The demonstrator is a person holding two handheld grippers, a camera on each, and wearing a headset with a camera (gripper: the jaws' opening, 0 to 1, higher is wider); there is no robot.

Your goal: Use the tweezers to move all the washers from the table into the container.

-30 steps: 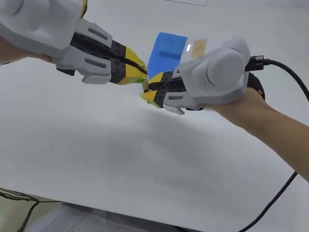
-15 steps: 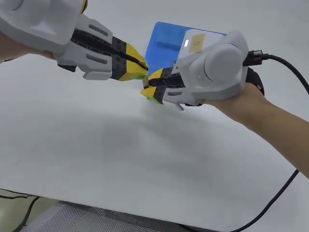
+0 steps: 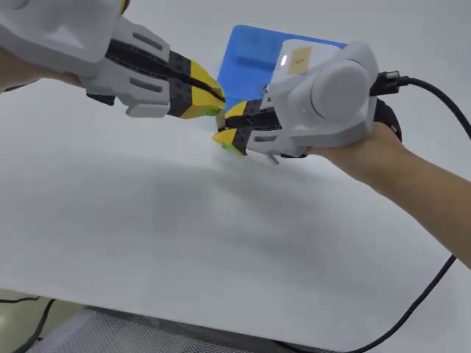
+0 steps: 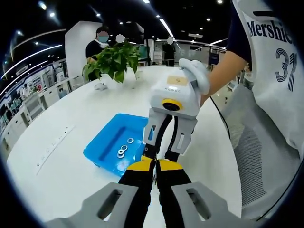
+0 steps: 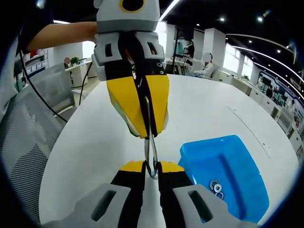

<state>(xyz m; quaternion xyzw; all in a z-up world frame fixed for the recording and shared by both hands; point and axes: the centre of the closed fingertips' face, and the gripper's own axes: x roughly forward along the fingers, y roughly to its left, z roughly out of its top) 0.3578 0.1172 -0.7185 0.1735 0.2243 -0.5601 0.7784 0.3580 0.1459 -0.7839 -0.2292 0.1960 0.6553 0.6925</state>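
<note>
Handoff pose: left gripper [image 5: 147, 130] and right gripper [image 5: 151, 167] sit tip-to-tip, both clamped on the tweezers [image 5: 149, 142], whose long axis runs straight btwn the 2 jaw sets above the table [image 3: 184, 243]. Container [image 5: 240, 152] w/ washers [image 5: 216, 186] is just beside the right gripper. Can't tell which tweezers end is the tip, so which gripper should let go is unclear.

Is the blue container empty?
No, several washers lie on the floor of the blue container in the left gripper view.
</note>
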